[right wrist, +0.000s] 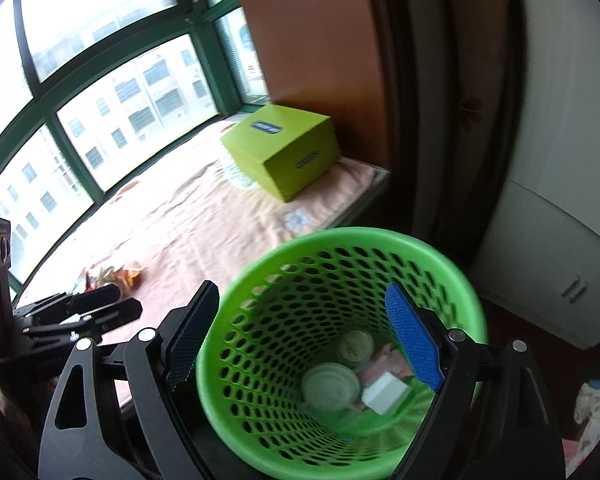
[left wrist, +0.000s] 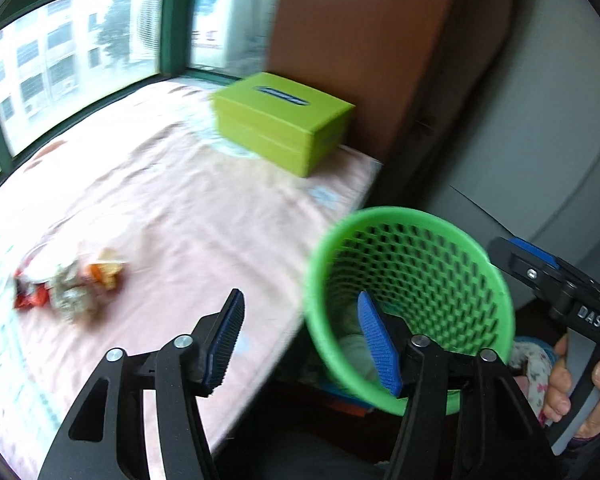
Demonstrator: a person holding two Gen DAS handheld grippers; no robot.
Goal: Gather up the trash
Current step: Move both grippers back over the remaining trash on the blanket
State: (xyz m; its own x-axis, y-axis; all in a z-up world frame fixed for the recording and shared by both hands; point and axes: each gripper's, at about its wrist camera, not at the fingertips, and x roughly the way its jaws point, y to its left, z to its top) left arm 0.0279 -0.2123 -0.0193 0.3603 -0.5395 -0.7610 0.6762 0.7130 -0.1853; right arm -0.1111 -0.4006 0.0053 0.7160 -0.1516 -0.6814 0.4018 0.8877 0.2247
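My right claw point(right wrist: 304, 344) grips the rim of a round green mesh basket point(right wrist: 260, 420), just off the bed's edge; 2 pale lids and a white block lie inside. My left claw point(left wrist: 300, 340) stands wide, empty. Crumpled wrappers point(left wrist: 68, 284) sit on the pink bedspread point(left wrist: 180, 208) near its window edge.

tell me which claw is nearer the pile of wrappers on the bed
Left. The left claw hangs open over the bed's edge, with the wrapper pile just ahead to its left. The right claw straddles the green basket, farther from the pile.
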